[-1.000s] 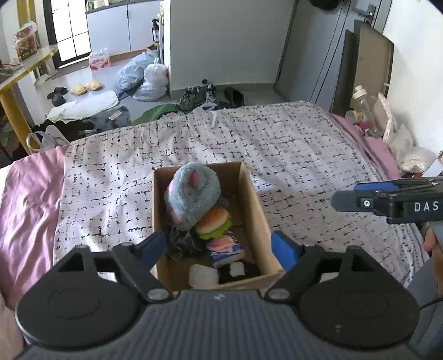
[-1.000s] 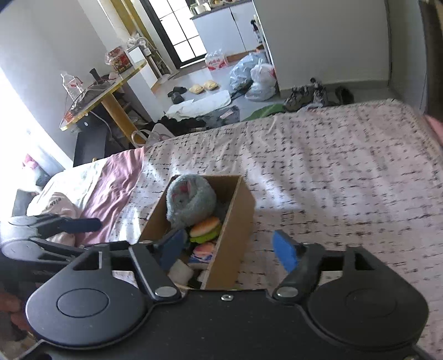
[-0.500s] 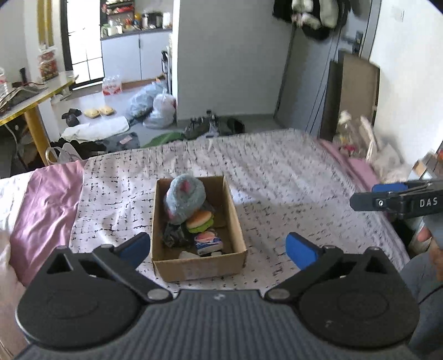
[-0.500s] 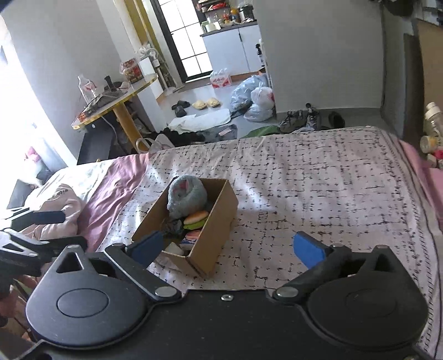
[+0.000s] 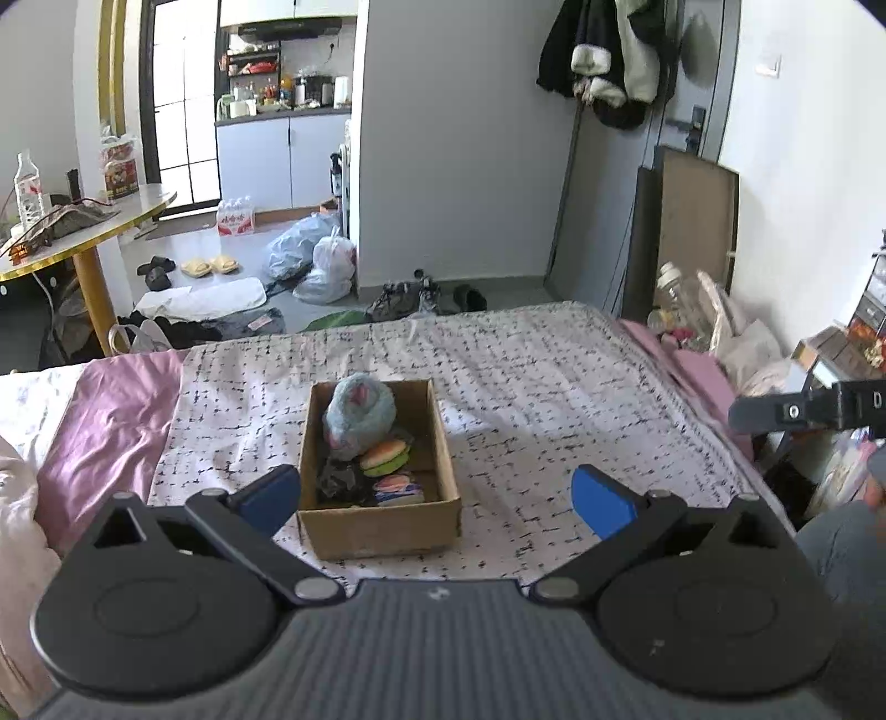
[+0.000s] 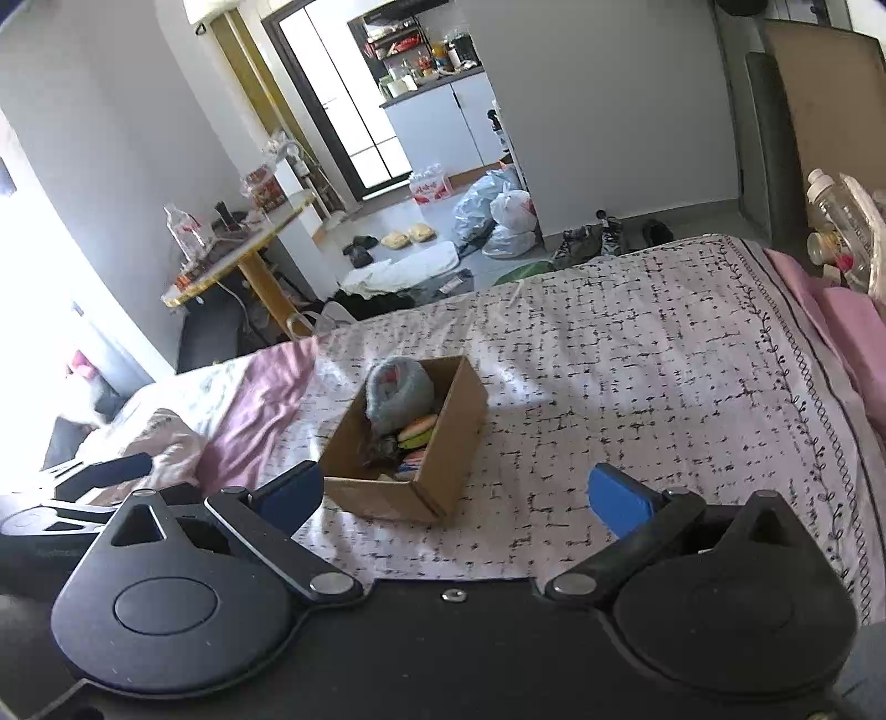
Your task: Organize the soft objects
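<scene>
round table (image 5: pixel 83 232), white plastic bags (image 5: pixel 324 263), hanging coats (image 5: pixel 606 52)

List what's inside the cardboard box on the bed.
The box holds a grey-blue plush at the far end, a burger toy, a dark crumpled item and a pink-and-blue packet. Anything beneath them or behind the near wall is hidden.

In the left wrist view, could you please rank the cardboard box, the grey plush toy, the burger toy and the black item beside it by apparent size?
1. cardboard box
2. grey plush toy
3. burger toy and black item: these look about alike, and the black one is partly hidden, so I would not rank them.
</scene>
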### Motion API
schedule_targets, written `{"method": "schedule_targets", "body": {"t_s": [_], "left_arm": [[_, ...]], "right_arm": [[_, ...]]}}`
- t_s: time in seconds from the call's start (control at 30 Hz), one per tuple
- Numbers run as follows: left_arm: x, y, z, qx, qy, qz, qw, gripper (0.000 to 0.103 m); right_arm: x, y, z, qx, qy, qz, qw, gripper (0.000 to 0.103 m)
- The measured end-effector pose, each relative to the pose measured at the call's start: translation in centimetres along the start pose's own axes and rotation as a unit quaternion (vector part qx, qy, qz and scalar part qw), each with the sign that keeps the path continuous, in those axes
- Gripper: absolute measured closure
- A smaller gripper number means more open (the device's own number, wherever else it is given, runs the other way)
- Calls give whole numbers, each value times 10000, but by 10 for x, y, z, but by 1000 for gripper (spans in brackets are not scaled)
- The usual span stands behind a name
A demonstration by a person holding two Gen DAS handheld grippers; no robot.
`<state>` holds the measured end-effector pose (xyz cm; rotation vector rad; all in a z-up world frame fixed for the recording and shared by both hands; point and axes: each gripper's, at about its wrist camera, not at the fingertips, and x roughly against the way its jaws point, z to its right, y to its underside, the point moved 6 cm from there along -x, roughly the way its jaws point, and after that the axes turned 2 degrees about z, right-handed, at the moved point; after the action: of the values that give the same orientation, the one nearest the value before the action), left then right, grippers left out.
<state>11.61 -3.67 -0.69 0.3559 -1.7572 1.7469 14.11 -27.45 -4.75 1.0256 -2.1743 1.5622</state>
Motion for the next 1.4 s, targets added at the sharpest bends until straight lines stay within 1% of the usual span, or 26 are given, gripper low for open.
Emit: {"method": "schedule_targets", "body": {"t_s": [0.13,0.2,0.23,0.27,0.33,0.43,0.57,0.7,0.87,0.93,1.03,1.17,1.27,1.33,1.4], "left_arm": [[7,6,10,63,180,122,9997,0],[11,11,14,20,88,176,9998,0],[14,12,14,2,-44,233,9997,0],[16,12,13,38,-85,281,9996,0],[20,14,13,116,-56,288,9995,0],[23,19,15,127,-123,265,9995,0],[29,21,15,218,-181,268,9992,0],[32,24,13,399,-142,229,9988,0],[33,25,17,434,-160,253,9986,0],[32,27,18,456,-185,245,9985,0],[34,27,21,406,-345,277,9982,0],[35,27,23,346,-510,304,9976,0],[37,27,23,312,-607,347,9971,0],[36,27,24,323,-632,358,9968,0],[34,28,23,375,-574,323,9971,0]], "right_arm": [[10,9,-8,120,-11,-25,9999,0],[17,13,-9,31,-69,-17,10000,0],[20,15,-10,-117,-140,-40,9998,0],[23,16,-10,-266,-203,-53,9994,0],[29,18,-12,-334,-218,10,9992,0],[36,20,-18,-194,-46,60,9998,0],[43,22,-23,214,221,203,9993,0],[44,30,-24,432,357,34,9984,0],[48,29,-27,635,545,134,9964,0],[49,30,-28,669,546,146,9962,0],[48,31,-29,648,505,62,9966,0],[49,30,-32,781,537,135,9954,0],[49,30,-30,736,504,168,9959,0],[48,30,-28,710,507,147,9961,0],[48,29,-27,730,541,153,9957,0]]}}
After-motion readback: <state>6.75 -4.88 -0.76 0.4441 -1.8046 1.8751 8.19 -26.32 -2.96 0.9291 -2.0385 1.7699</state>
